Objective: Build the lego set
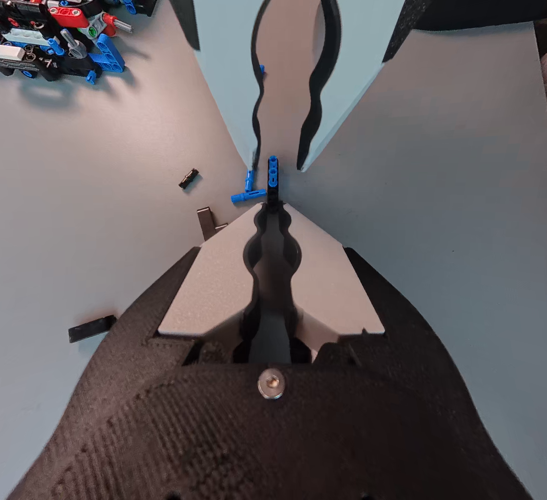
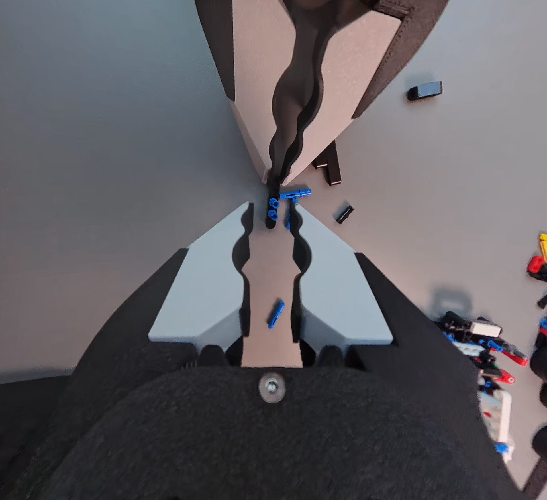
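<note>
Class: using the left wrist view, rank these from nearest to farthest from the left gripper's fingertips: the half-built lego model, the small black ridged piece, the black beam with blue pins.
1. Black beam with blue pins: clamped in the left gripper.
2. Small black ridged piece: on the table, left.
3. Half-built lego model: far upper left.

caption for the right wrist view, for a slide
Open right gripper faces the left gripper, shut on a black beam with blue pins.

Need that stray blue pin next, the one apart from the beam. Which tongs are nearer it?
Right. The stray blue pin lies between the fingers of the open right tongs, well behind their tips. The left tongs sit beyond those tips, shut on the black beam.
</note>
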`<state>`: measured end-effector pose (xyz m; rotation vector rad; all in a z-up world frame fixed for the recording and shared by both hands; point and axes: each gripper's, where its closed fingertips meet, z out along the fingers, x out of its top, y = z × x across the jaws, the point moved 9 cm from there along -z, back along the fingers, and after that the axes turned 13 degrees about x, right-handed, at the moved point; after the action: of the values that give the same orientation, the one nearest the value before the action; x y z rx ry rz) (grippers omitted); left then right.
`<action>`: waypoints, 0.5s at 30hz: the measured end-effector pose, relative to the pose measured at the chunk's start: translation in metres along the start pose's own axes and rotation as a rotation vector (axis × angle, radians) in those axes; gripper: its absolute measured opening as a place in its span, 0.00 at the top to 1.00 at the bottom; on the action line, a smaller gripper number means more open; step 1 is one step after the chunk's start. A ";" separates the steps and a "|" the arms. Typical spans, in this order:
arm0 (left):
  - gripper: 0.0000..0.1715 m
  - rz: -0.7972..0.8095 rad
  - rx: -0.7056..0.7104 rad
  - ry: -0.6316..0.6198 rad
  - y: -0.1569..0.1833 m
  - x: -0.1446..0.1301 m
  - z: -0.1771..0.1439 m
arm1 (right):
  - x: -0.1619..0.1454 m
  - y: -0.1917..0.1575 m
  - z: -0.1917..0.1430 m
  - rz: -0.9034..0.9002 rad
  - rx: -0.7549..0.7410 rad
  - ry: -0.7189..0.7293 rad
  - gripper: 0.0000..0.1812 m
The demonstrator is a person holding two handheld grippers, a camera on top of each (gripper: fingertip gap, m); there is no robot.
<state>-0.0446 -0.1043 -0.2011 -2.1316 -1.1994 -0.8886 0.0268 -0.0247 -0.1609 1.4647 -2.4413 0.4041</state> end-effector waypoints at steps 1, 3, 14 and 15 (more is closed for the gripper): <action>0.97 -0.010 0.003 -0.005 0.000 0.000 0.000 | -0.004 -0.001 -0.003 0.026 -0.010 0.025 0.88; 0.97 -0.023 0.013 -0.014 0.002 0.001 0.000 | -0.014 -0.006 -0.007 0.047 -0.046 0.041 0.88; 0.85 0.067 -0.074 -0.003 0.049 0.016 0.007 | -0.087 -0.041 -0.025 0.335 -0.245 0.088 0.94; 0.84 0.084 -0.075 0.008 0.052 0.019 0.009 | -0.093 -0.041 -0.027 0.357 -0.255 0.096 0.94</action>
<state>0.0109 -0.1120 -0.1996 -2.2188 -1.0798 -0.9172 0.1076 0.0426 -0.1661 0.8900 -2.5630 0.2140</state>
